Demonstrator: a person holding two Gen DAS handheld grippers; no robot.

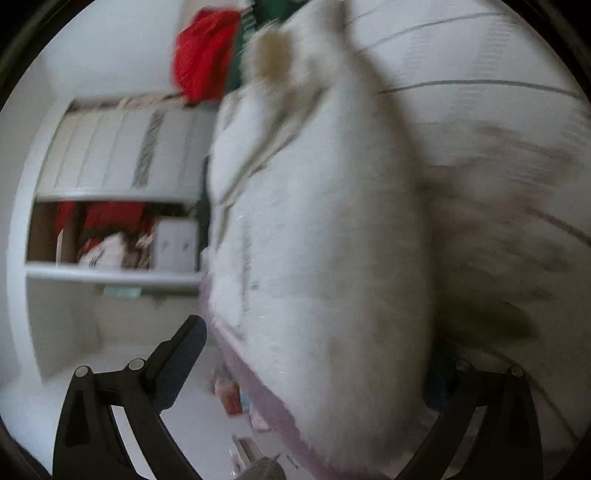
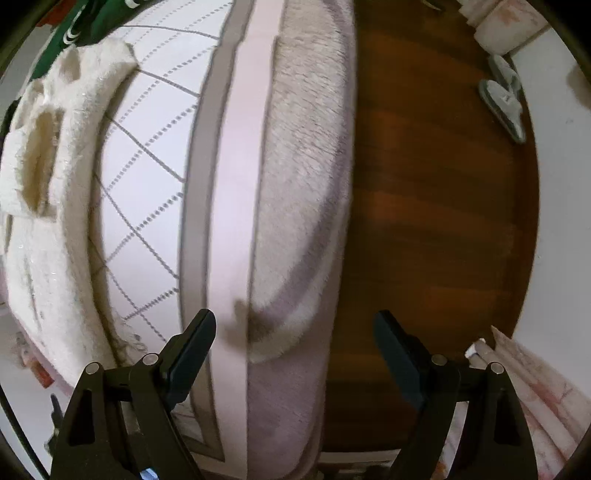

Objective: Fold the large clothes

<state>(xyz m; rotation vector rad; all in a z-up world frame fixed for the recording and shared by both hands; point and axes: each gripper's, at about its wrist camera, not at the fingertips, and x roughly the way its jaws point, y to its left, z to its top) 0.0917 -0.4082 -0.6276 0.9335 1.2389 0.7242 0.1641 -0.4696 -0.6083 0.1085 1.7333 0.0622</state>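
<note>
A cream fuzzy garment [image 1: 317, 229] fills the middle of the blurred left wrist view, lying on the bed and close in front of my left gripper [image 1: 314, 347]. The left finger [image 1: 181, 354] stands free of the cloth; the right finger is hidden behind it, and the jaws stand wide apart. In the right wrist view the same garment [image 2: 48, 177] lies bunched at the far left on the bedspread. My right gripper [image 2: 295, 347] is open and empty over the bed's edge.
The white bedspread [image 2: 155, 155] has grey grid lines and a fuzzy grey-pink blanket [image 2: 306, 147] along its edge. Brown wood floor [image 2: 436, 184] with slippers [image 2: 502, 96] lies beyond. White shelves [image 1: 118, 192], a red cloth [image 1: 207, 51] and a green cloth [image 2: 85, 22] are nearby.
</note>
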